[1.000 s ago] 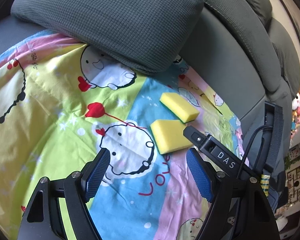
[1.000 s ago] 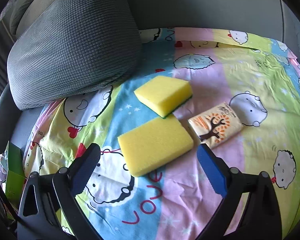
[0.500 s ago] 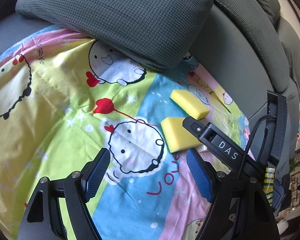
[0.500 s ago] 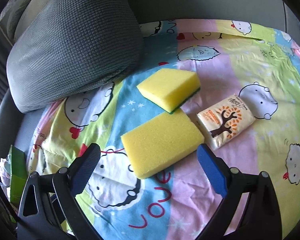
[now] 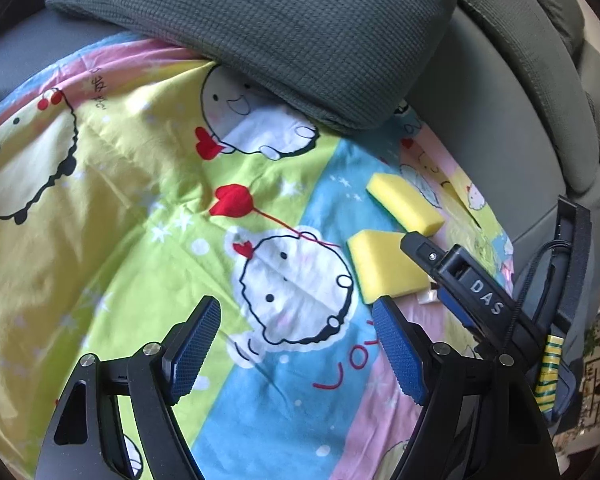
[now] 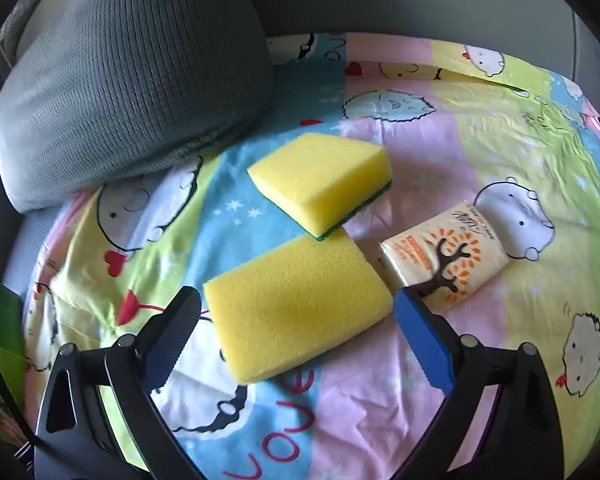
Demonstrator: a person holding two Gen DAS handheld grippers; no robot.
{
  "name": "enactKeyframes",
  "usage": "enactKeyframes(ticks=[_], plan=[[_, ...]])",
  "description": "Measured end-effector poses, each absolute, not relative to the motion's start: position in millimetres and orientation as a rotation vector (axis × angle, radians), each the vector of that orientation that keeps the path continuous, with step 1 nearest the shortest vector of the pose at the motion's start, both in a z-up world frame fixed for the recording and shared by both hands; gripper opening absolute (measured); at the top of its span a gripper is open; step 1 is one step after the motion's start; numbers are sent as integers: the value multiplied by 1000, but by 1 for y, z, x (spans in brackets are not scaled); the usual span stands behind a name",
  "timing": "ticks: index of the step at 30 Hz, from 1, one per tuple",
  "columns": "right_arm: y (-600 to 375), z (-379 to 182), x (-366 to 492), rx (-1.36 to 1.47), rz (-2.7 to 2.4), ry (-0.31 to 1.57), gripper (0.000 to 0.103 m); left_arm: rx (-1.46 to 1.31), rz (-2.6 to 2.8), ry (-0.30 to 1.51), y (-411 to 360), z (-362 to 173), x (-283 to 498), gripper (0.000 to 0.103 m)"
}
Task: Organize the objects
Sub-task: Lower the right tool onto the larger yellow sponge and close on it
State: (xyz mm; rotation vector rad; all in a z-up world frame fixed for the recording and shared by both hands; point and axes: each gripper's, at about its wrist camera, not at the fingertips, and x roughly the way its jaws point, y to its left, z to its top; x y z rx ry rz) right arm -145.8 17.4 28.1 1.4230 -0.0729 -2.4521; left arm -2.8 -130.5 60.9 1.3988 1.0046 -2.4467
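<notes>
Two yellow sponges lie on a cartoon-print sheet [image 6: 520, 152]. The near sponge [image 6: 296, 304] lies flat, and my right gripper [image 6: 296, 300] is open with a finger on each side of it. I cannot tell if the pads touch it. The far sponge [image 6: 320, 176] has a green underside and overlaps the near one's far edge. A tissue packet [image 6: 444, 264] with a tree print lies just right of the sponges. My left gripper [image 5: 296, 312] is open and empty over the sheet [image 5: 120, 208], left of both sponges [image 5: 380, 268] [image 5: 404, 204]. One of the right gripper's fingers [image 5: 428, 254] covers the near sponge's right end.
A large grey pillow [image 6: 132, 80] [image 5: 280, 32] rests on the sheet's far side, close to the far sponge. Grey sofa cushions [image 5: 500, 120] rise behind. A green item [image 6: 4, 328] sits at the left edge of the right wrist view.
My right gripper has moved forward and down, so the near sponge now sits between its fingers. My left gripper has swung slightly left, staying open.
</notes>
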Motion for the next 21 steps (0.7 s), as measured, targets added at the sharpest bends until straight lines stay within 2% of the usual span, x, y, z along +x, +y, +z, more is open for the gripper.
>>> enactKeyframes(ticks=[9, 17, 21], plan=[[4, 9, -159, 1444, -2416, 46, 99, 1416, -2439, 992, -128, 59, -4, 79], [14, 13, -155, 1426, -2420, 34, 88, 1421, -2438, 993, -128, 59, -4, 79], [21, 19, -149, 1435, -2427, 14, 87, 1425, -2438, 991, -129, 58, -3, 79]])
